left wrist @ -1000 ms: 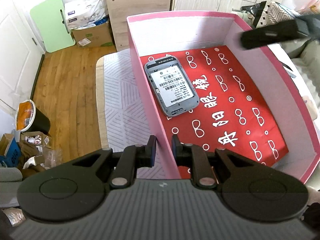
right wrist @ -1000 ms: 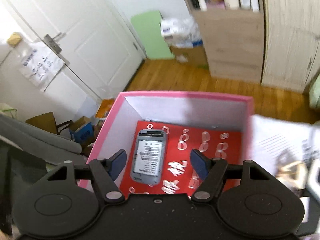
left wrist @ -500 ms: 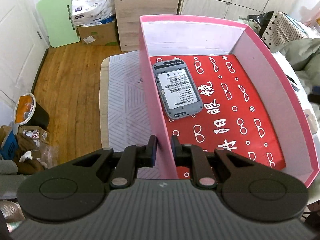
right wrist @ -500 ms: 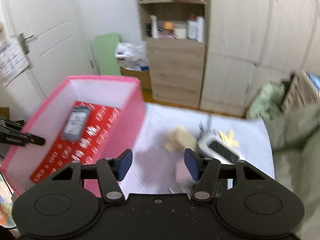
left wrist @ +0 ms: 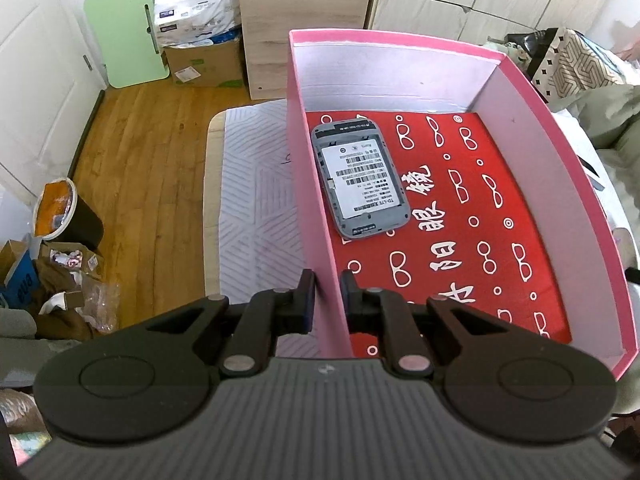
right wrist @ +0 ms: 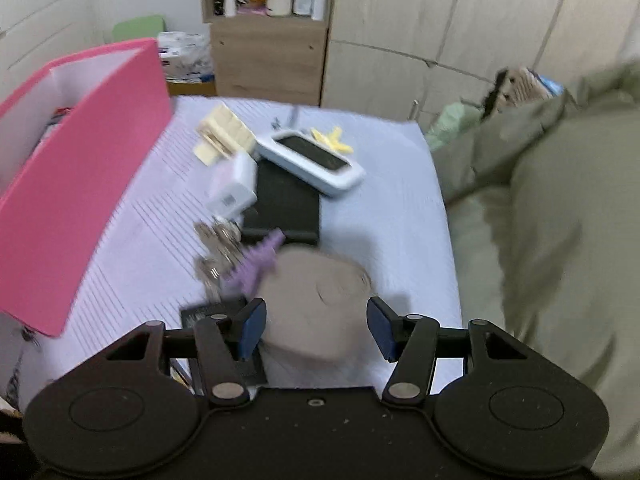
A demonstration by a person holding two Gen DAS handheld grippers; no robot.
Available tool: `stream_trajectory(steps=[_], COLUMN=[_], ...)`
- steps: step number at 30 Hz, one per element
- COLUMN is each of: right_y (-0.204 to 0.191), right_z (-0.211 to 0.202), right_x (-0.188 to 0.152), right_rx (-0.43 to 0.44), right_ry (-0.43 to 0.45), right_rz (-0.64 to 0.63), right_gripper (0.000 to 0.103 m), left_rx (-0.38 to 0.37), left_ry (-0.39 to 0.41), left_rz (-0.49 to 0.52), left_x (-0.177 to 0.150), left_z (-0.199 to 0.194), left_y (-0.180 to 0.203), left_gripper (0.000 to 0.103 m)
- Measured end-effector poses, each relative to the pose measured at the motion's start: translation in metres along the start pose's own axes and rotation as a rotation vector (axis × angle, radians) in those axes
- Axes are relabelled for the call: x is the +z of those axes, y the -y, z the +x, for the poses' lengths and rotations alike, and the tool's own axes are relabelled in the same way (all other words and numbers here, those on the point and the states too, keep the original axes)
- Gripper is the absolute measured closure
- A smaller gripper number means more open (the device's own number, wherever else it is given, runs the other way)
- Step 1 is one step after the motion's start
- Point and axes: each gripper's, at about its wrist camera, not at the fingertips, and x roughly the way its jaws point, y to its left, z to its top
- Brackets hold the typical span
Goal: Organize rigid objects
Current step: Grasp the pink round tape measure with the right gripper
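- Left gripper (left wrist: 326, 300): fingers clamped on the near left wall of the pink box (left wrist: 316, 240), one pad outside the wall, one inside.
- Right gripper (right wrist: 316, 326): jaws opening, pads clear of contact; a round beige object (right wrist: 316, 300) sits between them. Blur hides what it is.
- Pink box interior: red printed liner (left wrist: 480, 220) covers the floor. A grey device (left wrist: 360, 176) lies label-up on it, close to the left wall, toward the far end.
- Box stands on a light striped mat (left wrist: 252, 184).
- Right wrist view: the box (right wrist: 80, 184) is at left, and loose items lie on the mat (right wrist: 380, 216) beside it.
- Items, far to near: cream block (right wrist: 224, 128), white device with dark screen (right wrist: 312, 160), yellow piece (right wrist: 334, 140) behind it, white charger (right wrist: 234, 188), black flat slab (right wrist: 288, 204), keys (right wrist: 218, 244), purple toothed piece (right wrist: 256, 264).
- Olive fabric (right wrist: 540, 220) fills the right side.
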Motion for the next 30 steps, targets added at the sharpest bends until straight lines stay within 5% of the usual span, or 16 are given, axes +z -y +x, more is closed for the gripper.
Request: stream_trajectory(steps=[12, 19, 25, 30], right_y=[0.0, 0.014, 0.001, 0.006], right_z=[0.009, 0.027, 0.031, 0.026], right_x=[-0.035, -0.047, -0.056, -0.053], right_rx=[0.071, 0.143, 0.098, 0.066], right_ry=[0.106, 0.264, 0.363, 0.354], right_rz=[0.046, 0.171, 0.187, 0.204], right_gripper=[0.03, 0.023, 0.016, 0.024], left_rx=[0.027, 0.035, 0.04, 0.038], left_ry=[-0.017, -0.021, -0.021, -0.022], left_rz=[-0.003, -0.004, -0.006, -0.01], left_x=[0.003, 0.004, 0.004, 0.004], left_z=[0.001, 0.002, 0.002, 0.002], left_y=[0.004, 0.006, 0.007, 0.007], left_gripper=[0.091, 0.091, 0.091, 0.091])
